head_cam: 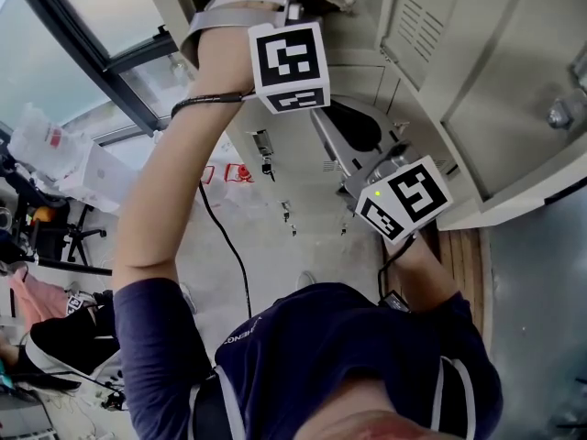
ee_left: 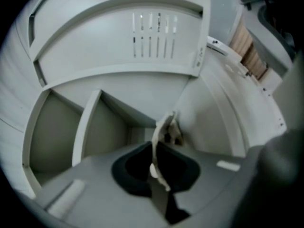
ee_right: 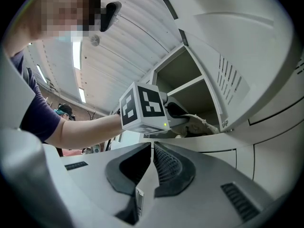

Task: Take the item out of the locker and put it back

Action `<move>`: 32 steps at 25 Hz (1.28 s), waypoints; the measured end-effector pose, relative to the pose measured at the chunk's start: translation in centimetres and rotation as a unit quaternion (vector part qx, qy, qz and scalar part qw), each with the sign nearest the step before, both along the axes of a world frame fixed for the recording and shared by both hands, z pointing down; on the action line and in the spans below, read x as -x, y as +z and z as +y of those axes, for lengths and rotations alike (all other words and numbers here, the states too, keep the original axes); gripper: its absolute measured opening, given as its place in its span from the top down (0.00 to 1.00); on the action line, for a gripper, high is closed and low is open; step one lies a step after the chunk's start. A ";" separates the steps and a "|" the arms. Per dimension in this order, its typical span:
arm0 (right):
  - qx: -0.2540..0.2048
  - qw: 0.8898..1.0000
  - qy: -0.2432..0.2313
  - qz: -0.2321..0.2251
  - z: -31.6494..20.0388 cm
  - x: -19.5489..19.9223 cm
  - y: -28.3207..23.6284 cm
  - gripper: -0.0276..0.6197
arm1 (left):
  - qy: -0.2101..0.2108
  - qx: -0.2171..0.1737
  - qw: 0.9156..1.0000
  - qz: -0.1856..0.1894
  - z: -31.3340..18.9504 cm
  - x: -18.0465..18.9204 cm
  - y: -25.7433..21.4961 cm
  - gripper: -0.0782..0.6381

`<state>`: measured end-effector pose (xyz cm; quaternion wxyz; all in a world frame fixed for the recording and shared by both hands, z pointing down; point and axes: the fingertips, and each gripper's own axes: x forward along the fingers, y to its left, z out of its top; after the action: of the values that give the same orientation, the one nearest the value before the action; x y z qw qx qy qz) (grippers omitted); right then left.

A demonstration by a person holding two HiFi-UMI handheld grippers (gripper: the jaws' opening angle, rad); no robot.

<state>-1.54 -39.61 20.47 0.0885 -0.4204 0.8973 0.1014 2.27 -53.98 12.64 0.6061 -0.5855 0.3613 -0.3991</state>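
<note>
Item: the item (ee_left: 167, 129) is pale, limp and irregular, with a ragged outline. Its fine surface is blurred.
Item location: it is at the front lip of the open locker compartment (ee_left: 57, 137), at 12 o'clock from the left jaw tips.
Left gripper: the left gripper (ee_left: 155, 148) has its dark, curved pads drawn together, pinching a thin fold of the item.
Compartment: it has smooth grey sheet-metal walls. A flat divider panel (ee_left: 87, 127) stands at 9 o'clock from the item.
Door: the door (ee_left: 152, 39) is a plain panel with a row of narrow vent slots, at 12 o'clock above the compartment.
Right gripper: the right gripper (ee_right: 152, 148) has ribbed pads meeting tip to tip with nothing between them. It is held outside the locker.
Hidden: in the head view the left jaw tips and the item are cut off at the top edge.
View difference: only the right gripper view shows the item from the side, at 2 o'clock, just beside the left gripper's marker cube (ee_right: 142, 107).
</note>
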 end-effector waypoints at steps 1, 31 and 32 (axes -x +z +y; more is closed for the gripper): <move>-0.001 1.000 -0.002 0.000 0.2 0.0 0.0 0.94 | -0.001 -0.003 1.000 0.001 0.2 0.1 -0.2 0.87; -0.003 0.996 -0.090 0.011 10.4 -1.7 0.7 0.94 | -0.054 -0.065 0.995 0.061 14.5 1.1 -5.3 0.87; -0.003 0.996 -0.091 0.010 10.8 -1.9 0.8 0.94 | -0.053 -0.065 0.994 0.063 15.1 1.0 -5.4 0.87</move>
<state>0.35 -28.79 21.25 0.0893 -0.3356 0.9325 0.0995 1.30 -38.89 7.27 0.5971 -0.5486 0.4544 -0.3688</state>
